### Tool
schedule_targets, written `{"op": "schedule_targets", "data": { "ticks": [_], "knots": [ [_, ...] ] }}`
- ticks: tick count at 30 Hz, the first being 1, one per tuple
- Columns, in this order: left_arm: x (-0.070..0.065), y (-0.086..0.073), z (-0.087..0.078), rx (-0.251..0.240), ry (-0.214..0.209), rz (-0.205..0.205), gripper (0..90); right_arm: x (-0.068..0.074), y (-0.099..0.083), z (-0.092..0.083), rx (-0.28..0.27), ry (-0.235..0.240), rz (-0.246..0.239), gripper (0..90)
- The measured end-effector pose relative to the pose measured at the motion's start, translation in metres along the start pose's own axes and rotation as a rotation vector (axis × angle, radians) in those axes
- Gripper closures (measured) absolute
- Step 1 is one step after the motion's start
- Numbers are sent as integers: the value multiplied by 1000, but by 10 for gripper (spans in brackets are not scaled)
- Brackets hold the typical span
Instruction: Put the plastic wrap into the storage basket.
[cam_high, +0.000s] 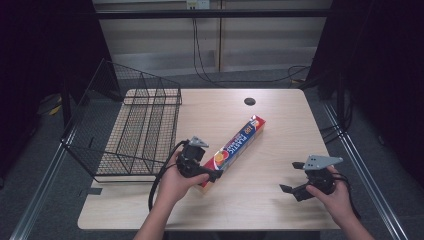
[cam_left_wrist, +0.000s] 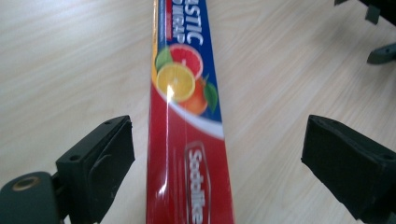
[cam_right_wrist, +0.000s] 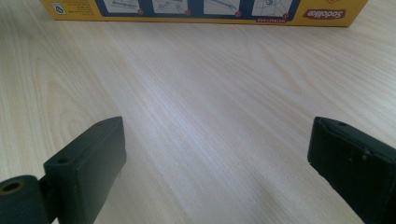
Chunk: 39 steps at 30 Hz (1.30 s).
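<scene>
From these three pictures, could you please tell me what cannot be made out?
- Box, near end: in the high view the left gripper and hand cover it.
- Box, full label: cut off by the top and bottom edges in the left gripper view; the far print blurs.
- Box side panel: cut by the top edge in the right gripper view; its diagrams are too small.
- Basket contents: mesh too fine to tell.

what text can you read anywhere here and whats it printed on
"Sodolike": red near end of the plastic wrap box, left gripper view.
"ASTIC" and "WRAP": blue part of the same face, both cut off by the frame.
"Sodolike": small red label on the box's yellow side, right gripper view.
The instruction panels and the small red strip on that yellow side: too small to read.
</scene>
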<state>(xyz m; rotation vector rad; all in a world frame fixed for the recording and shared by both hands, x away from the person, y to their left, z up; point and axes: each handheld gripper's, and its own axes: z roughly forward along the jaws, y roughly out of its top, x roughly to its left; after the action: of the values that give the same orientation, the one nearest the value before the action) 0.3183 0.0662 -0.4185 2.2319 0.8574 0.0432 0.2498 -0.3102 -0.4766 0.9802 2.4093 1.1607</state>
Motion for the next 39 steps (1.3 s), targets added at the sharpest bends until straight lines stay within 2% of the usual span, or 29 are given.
{"op": "schedule_targets", "data": {
  "ticks": [2,6,8,10,17,18,20,24,25,26,27,31,33,39],
  "knots": [
    [0,12,4,-12,21,-6,89,0,-1,0,4,2,-2,43],
    [2,26,9,14,-3,-7,85,0,-1,0,8,7,-3,43],
    [2,29,12,17,0,-10,85,0,-1,0,3,2,-6,43],
    [5,37,16,42,-12,-6,85,0,-1,-1,1,6,-3,43],
    [8,52,30,63,-41,-6,50,0,-1,0,3,3,-5,43],
    [8,54,32,56,-42,-17,40,0,-1,0,2,2,-5,43],
    [10,59,36,75,-30,-34,44,0,-1,-1,0,7,-5,43],
    [14,66,45,101,-19,-28,53,0,-1,0,2,8,-5,43],
    [14,67,48,104,-15,-39,54,0,-1,0,3,5,-7,43],
    [15,68,51,116,-14,-29,59,0,-1,0,4,4,-8,43],
    [15,69,53,116,-9,-40,60,0,-1,0,3,3,-9,43],
    [16,73,61,128,4,-25,94,0,-1,-1,-1,9,-5,43],
    [16,75,66,138,6,-3,104,0,-1,-1,0,9,-5,43],
    [15,80,76,149,25,-9,190,0,-1,-1,0,8,-7,43]
  ]
}}
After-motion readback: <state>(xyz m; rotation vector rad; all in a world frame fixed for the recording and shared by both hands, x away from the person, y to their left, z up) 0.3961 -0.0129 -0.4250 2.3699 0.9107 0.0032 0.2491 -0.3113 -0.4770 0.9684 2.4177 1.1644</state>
